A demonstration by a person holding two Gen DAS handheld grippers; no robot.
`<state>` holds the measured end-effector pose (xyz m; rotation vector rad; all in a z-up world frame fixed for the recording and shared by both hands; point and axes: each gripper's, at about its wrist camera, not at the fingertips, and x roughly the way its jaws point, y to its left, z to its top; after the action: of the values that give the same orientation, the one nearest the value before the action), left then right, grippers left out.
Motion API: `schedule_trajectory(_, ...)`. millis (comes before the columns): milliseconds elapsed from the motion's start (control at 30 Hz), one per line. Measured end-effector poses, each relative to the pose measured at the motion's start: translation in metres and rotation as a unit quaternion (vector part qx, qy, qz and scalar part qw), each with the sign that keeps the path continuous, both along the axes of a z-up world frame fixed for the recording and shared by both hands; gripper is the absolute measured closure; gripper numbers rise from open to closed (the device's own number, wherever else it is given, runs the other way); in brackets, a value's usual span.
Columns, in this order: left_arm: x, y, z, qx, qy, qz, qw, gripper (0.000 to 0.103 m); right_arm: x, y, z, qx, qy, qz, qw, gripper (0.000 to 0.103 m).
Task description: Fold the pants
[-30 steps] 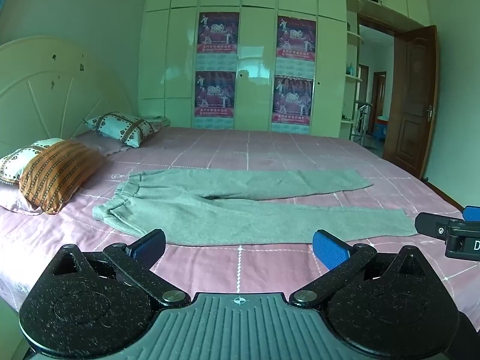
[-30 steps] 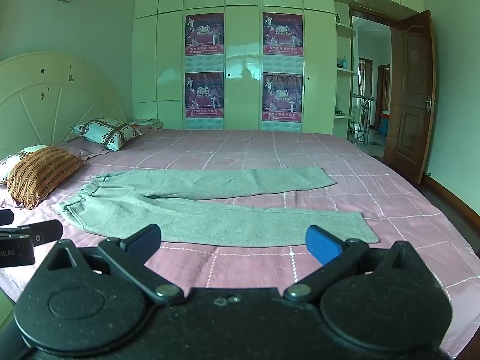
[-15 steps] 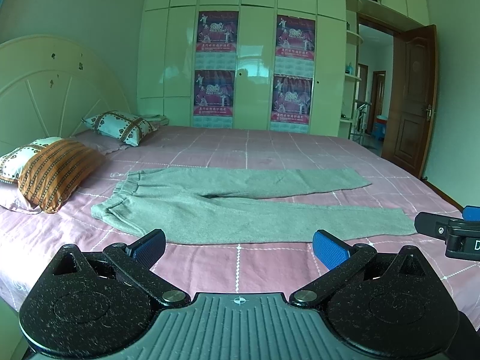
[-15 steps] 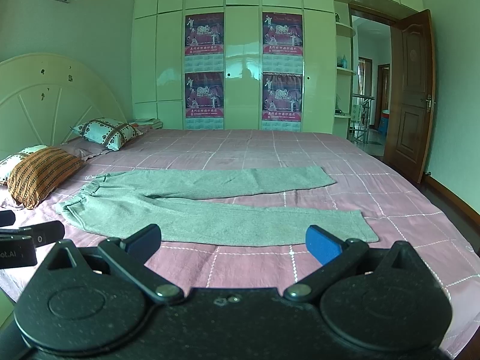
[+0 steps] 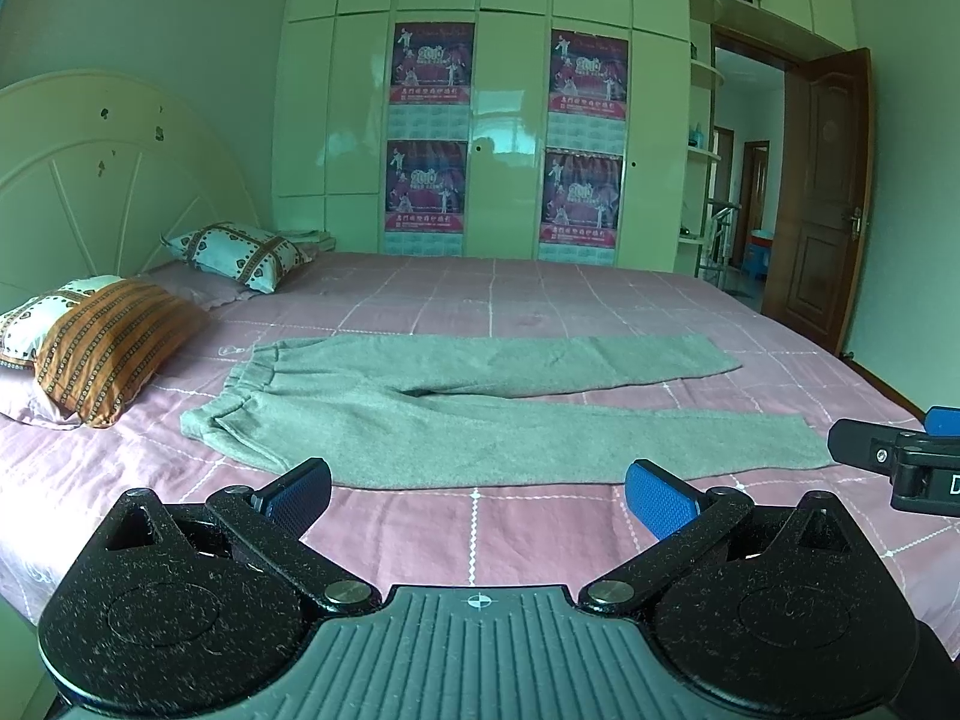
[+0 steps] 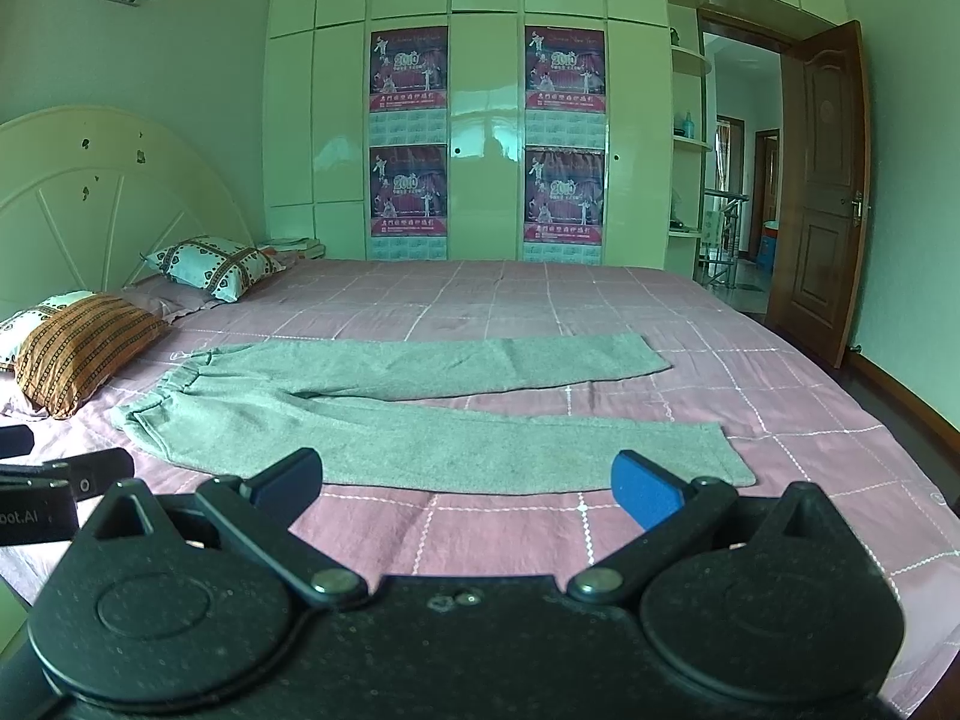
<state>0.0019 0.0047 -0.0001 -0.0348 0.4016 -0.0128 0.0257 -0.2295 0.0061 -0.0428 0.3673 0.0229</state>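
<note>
Grey pants [image 5: 456,408] [image 6: 384,414] lie flat on the pink checked bed, waistband toward the pillows on the left, both legs spread apart and running right. My left gripper [image 5: 480,495] hovers open over the near bed edge, short of the near leg, with nothing between its blue pads. In the right wrist view my right gripper [image 6: 465,483] is also open and empty, just in front of the near leg's lower hem side. The right gripper's tip [image 5: 900,456] shows at the right edge of the left wrist view.
The bed [image 5: 540,300] fills the middle. An orange striped pillow [image 5: 114,342] and a patterned pillow [image 5: 234,246] lie by the headboard at left. Wardrobe doors with posters [image 5: 588,138] stand behind. A brown door [image 5: 822,210] is open at right.
Both views have shifted only slightly; the pants sit a touch lower and nearer in the frames. Both grippers remain open and the pants have not moved.
</note>
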Motion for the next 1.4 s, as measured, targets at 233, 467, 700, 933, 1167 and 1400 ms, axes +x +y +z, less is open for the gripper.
schedule_trajectory(233, -0.0001, -0.0008, -0.0013, 0.001, 0.000, -0.001, 1.0000, 0.000, -0.0009, 0.0005, 0.0006, -0.001, -0.001, -0.002, 1.000, 0.006)
schedule_trajectory(467, 0.0013, -0.0020, -0.0019, 0.001, -0.001, 0.000, 1.0000, 0.000, -0.0008, 0.0005, 0.0006, -0.001, -0.001, -0.001, 1.000, 0.006)
schedule_trajectory(700, 0.0024, -0.0019, -0.0012, 0.002, -0.002, 0.000, 1.0000, 0.000, -0.0015, 0.0015, 0.0017, -0.002, 0.000, 0.000, 1.000, 0.006)
schedule_trajectory(933, 0.0021, -0.0022, -0.0022, 0.003, -0.002, -0.002, 1.0000, 0.000, -0.0015, 0.0015, 0.0023, -0.003, -0.001, -0.001, 1.000, 0.006)
schedule_trajectory(1167, 0.0003, -0.0024, -0.0016, 0.002, -0.004, -0.002, 1.0000, 0.000, -0.0016, 0.0023, 0.0031, -0.003, -0.001, -0.001, 1.000, 0.006)
schedule_trajectory(1400, 0.0011, -0.0017, -0.0017, 0.002, -0.003, -0.002, 1.0000, 0.000, -0.0017, 0.0020, 0.0029, 0.000, -0.001, 0.000, 1.000, 0.006)
